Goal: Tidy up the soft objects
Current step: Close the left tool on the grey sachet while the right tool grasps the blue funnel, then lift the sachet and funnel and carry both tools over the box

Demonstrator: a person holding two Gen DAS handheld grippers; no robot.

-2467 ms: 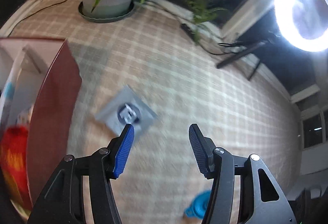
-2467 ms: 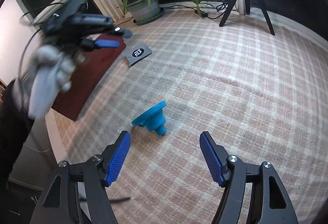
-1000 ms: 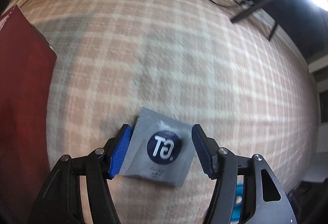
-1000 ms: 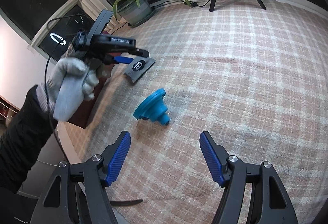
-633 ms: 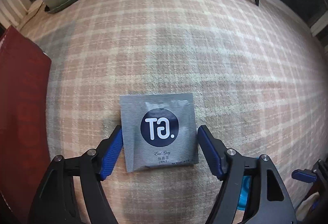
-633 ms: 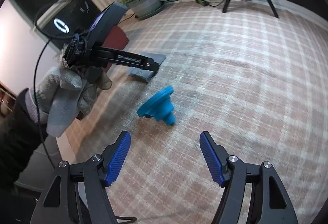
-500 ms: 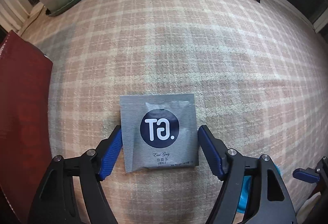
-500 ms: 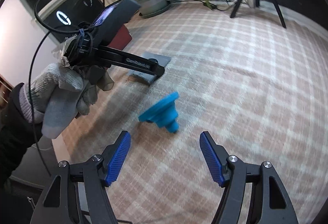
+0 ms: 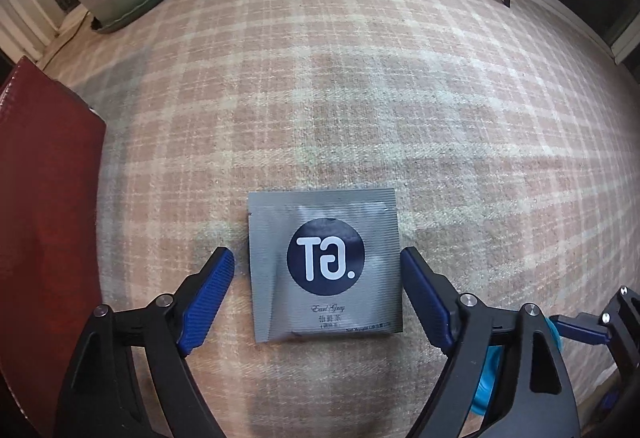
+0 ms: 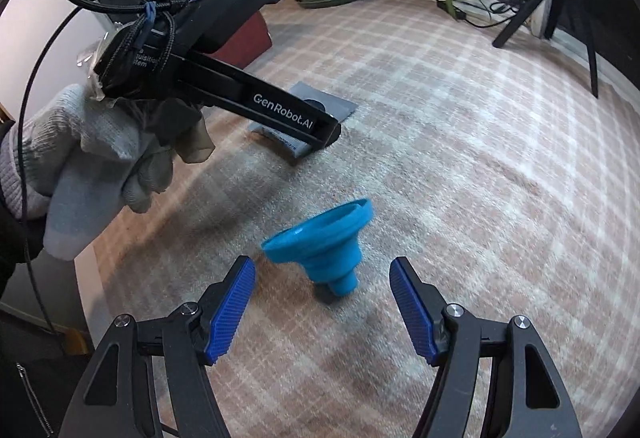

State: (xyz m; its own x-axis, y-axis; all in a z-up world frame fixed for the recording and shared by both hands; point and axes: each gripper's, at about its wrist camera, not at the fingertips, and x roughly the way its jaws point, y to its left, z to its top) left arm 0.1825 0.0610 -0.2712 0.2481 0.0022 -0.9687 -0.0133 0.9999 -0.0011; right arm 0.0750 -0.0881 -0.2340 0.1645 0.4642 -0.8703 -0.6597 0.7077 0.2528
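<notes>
grey sachet (image 9: 324, 266) marked "TG." and "Earl Grey", left hand-held gripper (image 10: 326, 129) lettered "GenRobot.AI"

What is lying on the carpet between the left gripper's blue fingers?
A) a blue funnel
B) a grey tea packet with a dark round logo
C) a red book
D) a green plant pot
B: the grey tea packet lies flat on the plaid carpet between the left gripper fingers, whose jaws are opening and not pressing on it; the blue funnel sits in front of the right gripper instead.
</notes>
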